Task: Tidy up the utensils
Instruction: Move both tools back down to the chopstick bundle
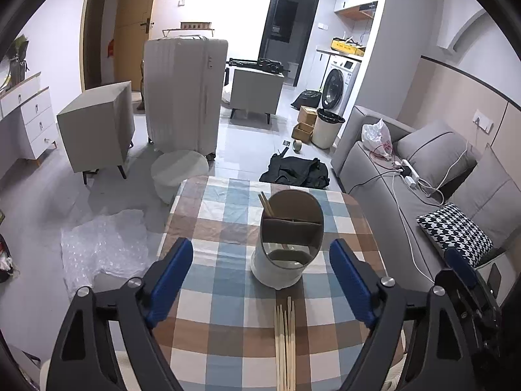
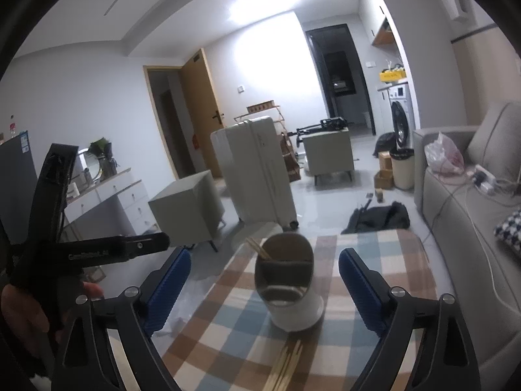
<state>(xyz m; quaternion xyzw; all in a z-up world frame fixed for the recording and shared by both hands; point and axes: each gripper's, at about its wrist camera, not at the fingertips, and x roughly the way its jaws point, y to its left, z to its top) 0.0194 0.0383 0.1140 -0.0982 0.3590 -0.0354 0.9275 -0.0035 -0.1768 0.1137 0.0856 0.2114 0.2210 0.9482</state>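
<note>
A white utensil holder [image 1: 282, 260] with a brown divided inside stands on the checked tablecloth [image 1: 221, 215]. It holds a pair of wooden chopsticks [image 1: 265, 202] in its far compartment. Several loose wooden chopsticks [image 1: 286, 342] lie on the cloth just in front of it. My left gripper [image 1: 262, 283] is open and empty, its blue fingers either side of the holder. My right gripper [image 2: 263, 290] is open and empty too, above the same holder [image 2: 289, 293] and the loose chopsticks [image 2: 286, 365]. The left gripper's black body [image 2: 58, 254] shows at the left of the right wrist view.
The table's far edge [image 1: 260, 182] drops to the floor, where a round stool [image 1: 179, 169], bubble wrap [image 1: 104, 247] and a black bag [image 1: 296, 172] lie. A grey sofa [image 1: 423, 195] runs along the right. A white suitcase [image 1: 185, 97] stands beyond.
</note>
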